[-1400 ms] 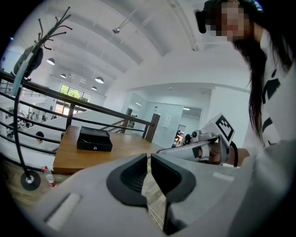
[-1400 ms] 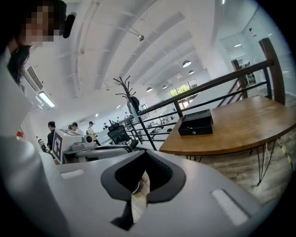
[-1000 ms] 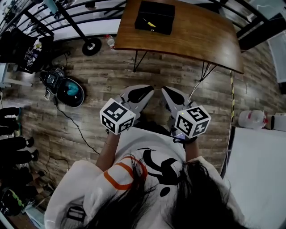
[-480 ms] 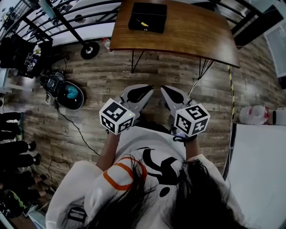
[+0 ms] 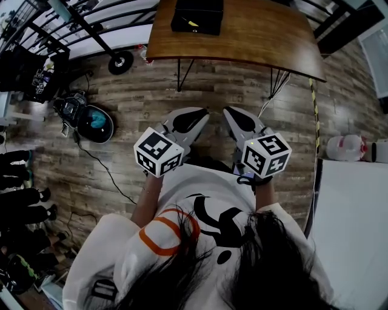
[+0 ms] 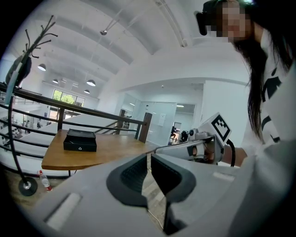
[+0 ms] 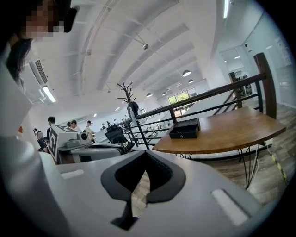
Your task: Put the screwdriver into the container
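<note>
A black container (image 5: pixel 197 16) stands on the brown wooden table (image 5: pixel 254 36) at the top of the head view. A small yellow item (image 5: pixel 193 24) lies in it, too small to identify. The container also shows in the left gripper view (image 6: pixel 80 140) and the right gripper view (image 7: pixel 184 128). My left gripper (image 5: pixel 204 112) and right gripper (image 5: pixel 227 111) are held side by side above the wooden floor, well short of the table. Both are shut with nothing between the jaws, as the left gripper (image 6: pixel 149 157) and right gripper (image 7: pixel 145 155) show in their own views.
A coat rack's base (image 5: pixel 121 62) and a bottle (image 5: pixel 143 53) stand by the table's left legs. A round blue device (image 5: pixel 94 124) with cables lies on the floor at left. A white surface (image 5: pixel 351 224) and a jug (image 5: pixel 342 147) are at right. A railing (image 6: pixel 69 111) runs behind the table.
The table and container have slid toward the top of the head view. Both grippers sit slightly higher and a little further apart, still shut.
</note>
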